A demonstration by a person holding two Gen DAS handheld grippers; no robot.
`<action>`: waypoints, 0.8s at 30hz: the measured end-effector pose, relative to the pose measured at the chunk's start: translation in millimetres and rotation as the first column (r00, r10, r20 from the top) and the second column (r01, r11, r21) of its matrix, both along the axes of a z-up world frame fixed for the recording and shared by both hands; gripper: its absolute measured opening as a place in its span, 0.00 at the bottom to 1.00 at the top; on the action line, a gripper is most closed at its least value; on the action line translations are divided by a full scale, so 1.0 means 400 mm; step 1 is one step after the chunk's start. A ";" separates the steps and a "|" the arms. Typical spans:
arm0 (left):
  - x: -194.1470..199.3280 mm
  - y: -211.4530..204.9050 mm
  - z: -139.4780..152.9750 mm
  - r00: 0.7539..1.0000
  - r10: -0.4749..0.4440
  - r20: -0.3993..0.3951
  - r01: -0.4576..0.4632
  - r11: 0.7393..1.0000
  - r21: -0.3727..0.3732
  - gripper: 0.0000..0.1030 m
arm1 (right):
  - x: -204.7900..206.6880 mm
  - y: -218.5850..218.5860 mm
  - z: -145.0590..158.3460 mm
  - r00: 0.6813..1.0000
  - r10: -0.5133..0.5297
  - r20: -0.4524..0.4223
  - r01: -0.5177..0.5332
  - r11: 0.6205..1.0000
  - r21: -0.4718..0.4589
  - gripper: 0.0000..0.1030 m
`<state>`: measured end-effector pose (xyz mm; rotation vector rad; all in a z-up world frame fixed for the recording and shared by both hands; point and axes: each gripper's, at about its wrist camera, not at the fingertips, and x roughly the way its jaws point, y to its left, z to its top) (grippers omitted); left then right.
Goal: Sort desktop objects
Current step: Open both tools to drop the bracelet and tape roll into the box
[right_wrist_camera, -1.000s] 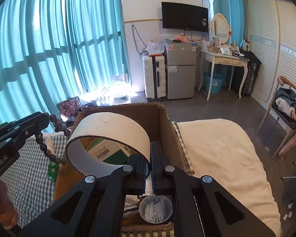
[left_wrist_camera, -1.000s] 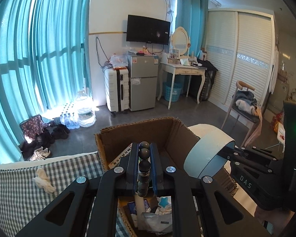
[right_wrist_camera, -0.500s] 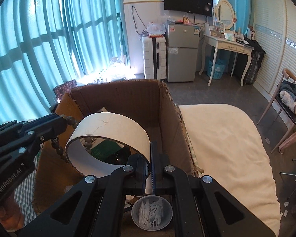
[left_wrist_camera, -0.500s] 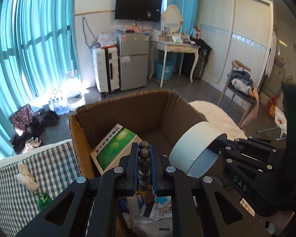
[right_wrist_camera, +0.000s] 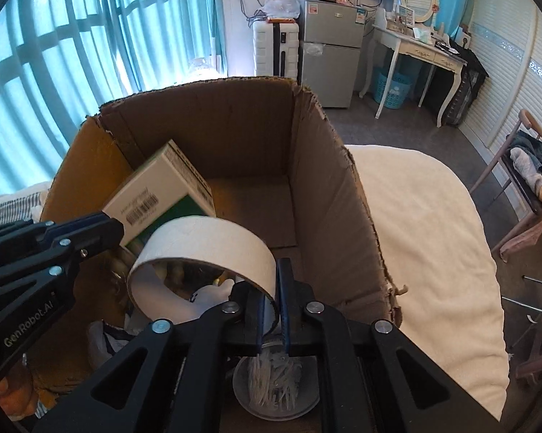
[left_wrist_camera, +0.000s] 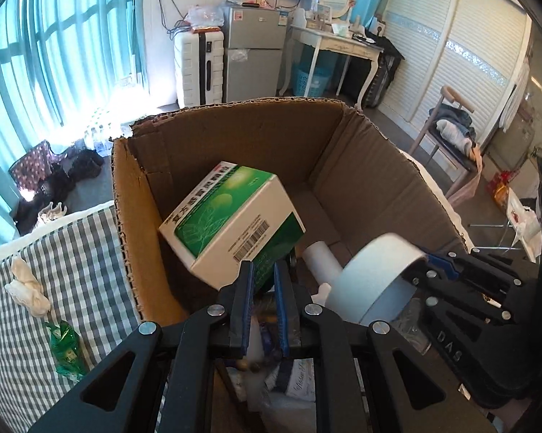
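An open cardboard box (left_wrist_camera: 252, 133) (right_wrist_camera: 216, 115) lies below both grippers. A green-and-white carton (left_wrist_camera: 231, 216) (right_wrist_camera: 162, 187) leans against its left wall. My left gripper (left_wrist_camera: 263, 267) hangs over the box's near end. Its jaws are opening, with a clear gap and nothing between them; I cannot make out the bead string. My right gripper (right_wrist_camera: 272, 274) is beside it, low in the box. Its jaws are opening too. The wall of the white tape roll (right_wrist_camera: 206, 249) (left_wrist_camera: 375, 281) still stands between the pads, which no longer pinch it.
Clutter fills the box's near end: a clear round tub of white sticks (right_wrist_camera: 274, 386), papers and a white tube (left_wrist_camera: 321, 256). A checked cloth (left_wrist_camera: 54, 270) with a green packet (left_wrist_camera: 66, 350) lies left of the box. A cream blanket (right_wrist_camera: 426, 234) lies to its right.
Both grippers have sunk and tipped down into the box. The bead string has left the left jaws, which now stand apart. The right jaws have parted around the roll's wall.
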<state>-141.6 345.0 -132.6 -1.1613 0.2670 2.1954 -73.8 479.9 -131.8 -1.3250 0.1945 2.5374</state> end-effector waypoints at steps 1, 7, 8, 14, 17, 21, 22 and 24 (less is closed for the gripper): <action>0.002 -0.002 0.003 1.000 0.001 -0.005 -0.001 1.000 -0.003 0.18 | 0.000 -0.003 0.000 1.000 0.004 0.003 -0.004 1.000 0.003 0.14; 0.013 -0.031 0.042 0.998 0.032 -0.053 -0.031 0.999 0.019 0.59 | 0.019 -0.048 0.035 1.000 0.012 -0.028 -0.010 0.998 0.065 0.50; 0.015 -0.035 0.051 0.998 0.032 -0.060 -0.031 0.999 0.024 0.59 | 0.021 -0.051 0.042 0.999 0.013 -0.037 -0.010 0.998 0.064 0.50; 0.034 -0.060 0.119 0.990 0.065 -0.122 -0.059 0.997 0.053 0.77 | 0.032 -0.068 0.097 0.995 0.012 -0.100 -0.004 0.997 0.079 0.60; 0.047 -0.078 0.156 0.984 0.084 -0.156 -0.073 0.994 0.077 0.80 | 0.038 -0.082 0.123 0.991 0.009 -0.137 0.002 0.997 0.082 0.64; 0.069 -0.104 0.204 0.975 0.107 -0.194 -0.088 0.991 0.104 0.88 | 0.049 -0.103 0.159 0.983 0.023 -0.180 -0.006 0.995 0.099 0.64; 0.075 -0.112 0.215 0.972 0.115 -0.205 -0.093 0.989 0.113 0.90 | 0.053 -0.108 0.168 0.981 0.026 -0.192 -0.006 0.995 0.101 0.65; 0.085 -0.127 0.235 0.967 0.127 -0.223 -0.100 0.987 0.126 0.92 | 0.062 -0.118 0.185 0.976 0.026 -0.216 -0.003 0.994 0.106 0.68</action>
